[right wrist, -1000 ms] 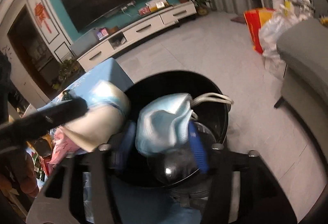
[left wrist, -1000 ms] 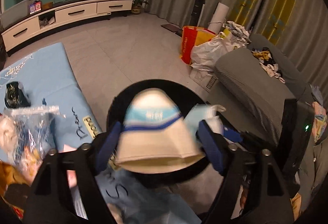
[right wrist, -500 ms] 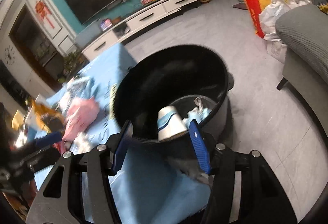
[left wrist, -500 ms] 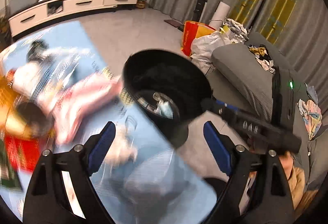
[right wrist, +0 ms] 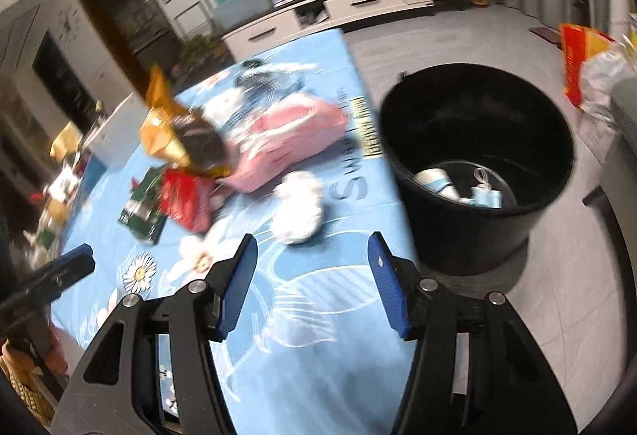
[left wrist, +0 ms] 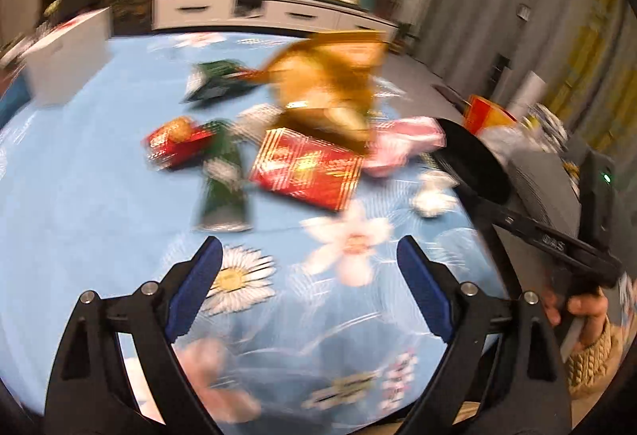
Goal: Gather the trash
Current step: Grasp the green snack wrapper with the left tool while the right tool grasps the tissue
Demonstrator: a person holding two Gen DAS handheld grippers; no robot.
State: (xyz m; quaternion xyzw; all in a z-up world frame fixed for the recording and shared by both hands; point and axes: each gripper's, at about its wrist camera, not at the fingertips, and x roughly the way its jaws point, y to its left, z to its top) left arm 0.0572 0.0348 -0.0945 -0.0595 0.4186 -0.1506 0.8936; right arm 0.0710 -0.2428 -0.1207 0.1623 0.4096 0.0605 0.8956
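Both tools hang released and empty: the left tool wide apart over the tabletop, the right tool by its edge. Left to right, trash remains: green wrapper, red packet, gold bag, pink pack, white wad. The black bin on the floor holds a cup and mask. Nothing blocks the nearest wad, I'd say.

A white crumpled tissue lies on the blue cloth. A paper cup and a blue mask lie inside the black bin.
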